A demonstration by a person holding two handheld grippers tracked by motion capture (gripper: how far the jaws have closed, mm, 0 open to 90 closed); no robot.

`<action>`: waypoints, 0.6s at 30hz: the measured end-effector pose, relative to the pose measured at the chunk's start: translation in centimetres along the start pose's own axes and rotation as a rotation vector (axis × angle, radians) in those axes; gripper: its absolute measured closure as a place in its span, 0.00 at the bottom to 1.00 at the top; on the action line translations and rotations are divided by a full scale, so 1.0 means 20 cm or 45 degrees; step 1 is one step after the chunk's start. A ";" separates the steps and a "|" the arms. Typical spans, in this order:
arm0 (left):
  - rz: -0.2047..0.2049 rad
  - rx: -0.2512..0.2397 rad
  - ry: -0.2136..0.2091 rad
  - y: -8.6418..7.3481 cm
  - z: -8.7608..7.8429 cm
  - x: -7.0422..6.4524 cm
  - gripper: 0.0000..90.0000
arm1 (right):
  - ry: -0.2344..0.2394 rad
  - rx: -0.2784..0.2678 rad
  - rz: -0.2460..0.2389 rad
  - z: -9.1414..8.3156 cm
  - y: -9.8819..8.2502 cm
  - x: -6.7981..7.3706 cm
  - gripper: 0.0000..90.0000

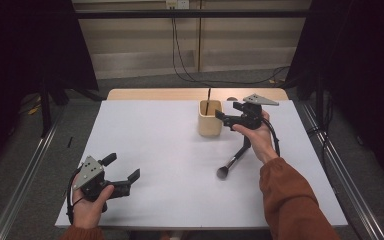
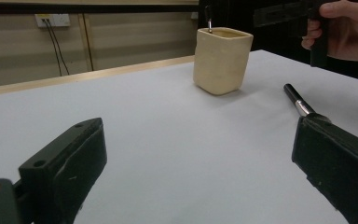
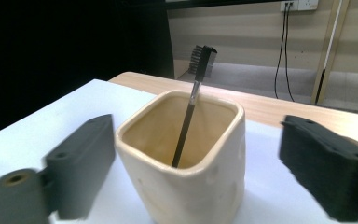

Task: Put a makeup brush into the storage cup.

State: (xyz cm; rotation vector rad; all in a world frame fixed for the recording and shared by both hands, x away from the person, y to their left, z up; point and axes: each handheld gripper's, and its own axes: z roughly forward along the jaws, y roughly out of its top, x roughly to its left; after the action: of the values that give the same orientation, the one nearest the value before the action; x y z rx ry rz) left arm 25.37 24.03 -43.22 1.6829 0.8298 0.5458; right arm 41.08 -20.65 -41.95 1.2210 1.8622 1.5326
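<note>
The right tongs (image 1: 226,118) stood spread beside the cream cup (image 1: 210,118), apparently having dropped in the comb-headed brush (image 3: 200,65), while the left tongs (image 1: 122,172) idled spread over the counter (image 1: 170,165).

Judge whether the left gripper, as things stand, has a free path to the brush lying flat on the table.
Probably yes. The left gripper stands open, and bare table lies between it and the brush. The cup stands farther back, and the right gripper hovers beside that cup.
</note>
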 end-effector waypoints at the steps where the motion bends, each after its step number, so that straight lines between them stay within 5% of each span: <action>1: -0.003 0.000 0.002 0.00 0.00 0.00 0.03 | 0.001 -0.003 0.005 -0.01 0.00 0.00 0.10; 8: -0.011 -0.004 0.019 -0.01 -0.02 0.01 0.03 | 0.023 -0.015 -0.001 -0.07 -0.03 0.01 0.01; 18: -0.018 -0.012 0.019 -0.01 -0.03 0.01 0.03 | 0.013 -0.033 0.004 -0.20 -0.05 0.04 0.03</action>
State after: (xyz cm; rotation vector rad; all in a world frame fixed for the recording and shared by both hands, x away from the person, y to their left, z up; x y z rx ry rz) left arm 25.01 24.54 -43.17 1.6654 0.8482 0.5525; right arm 37.19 -22.27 -41.63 1.2070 1.8425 1.5625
